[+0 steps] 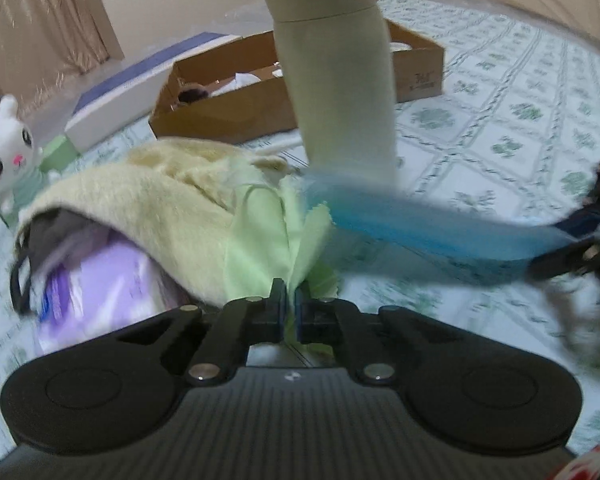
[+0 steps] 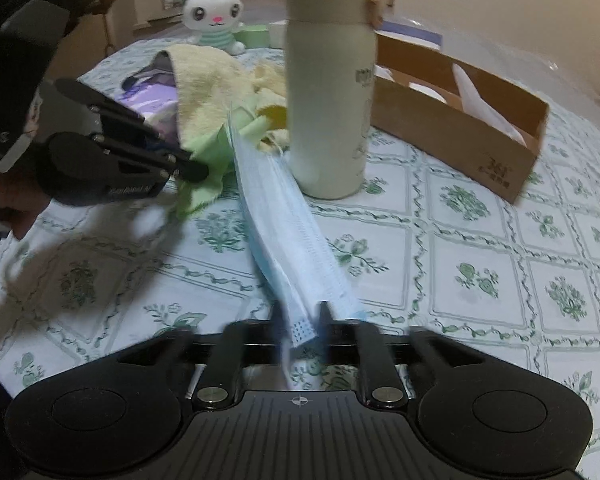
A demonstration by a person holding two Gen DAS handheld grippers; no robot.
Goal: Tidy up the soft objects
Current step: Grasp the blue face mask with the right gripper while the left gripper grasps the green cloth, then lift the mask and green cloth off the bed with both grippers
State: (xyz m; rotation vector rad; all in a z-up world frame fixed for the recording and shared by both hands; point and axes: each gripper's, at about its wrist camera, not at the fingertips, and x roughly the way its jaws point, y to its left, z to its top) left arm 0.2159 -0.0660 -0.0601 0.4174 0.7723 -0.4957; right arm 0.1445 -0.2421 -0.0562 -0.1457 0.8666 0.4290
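- the left gripper (image 1: pixel 291 300) is closed tight on a fold of the light green cloth (image 1: pixel 256 240), which bunches up between its pads.
- the green cloth lies at the edge of a pile of soft things on the table (image 2: pixel 480 248), tucked under a pale yellow towel (image 1: pixel 148 208) that drapes over a purple plastic pack (image 1: pixel 112 276).
- the right gripper (image 2: pixel 300 320) has its jaws parted, with the near end of a blue face mask (image 2: pixel 284 232) between them; the pads do not appear to press on it.
- the mask stretches from the right gripper toward the green cloth, passing just beside a cream flask (image 2: pixel 328 92) that stands upright.
- behind the flask sits an open cardboard box (image 2: pixel 480 136) with white items inside.
- a white plush rabbit (image 2: pixel 216 12) sits at the far side of the table, beyond the towel pile.
- a hand (image 2: pixel 8 200) holding the left gripper shows in the right wrist view.
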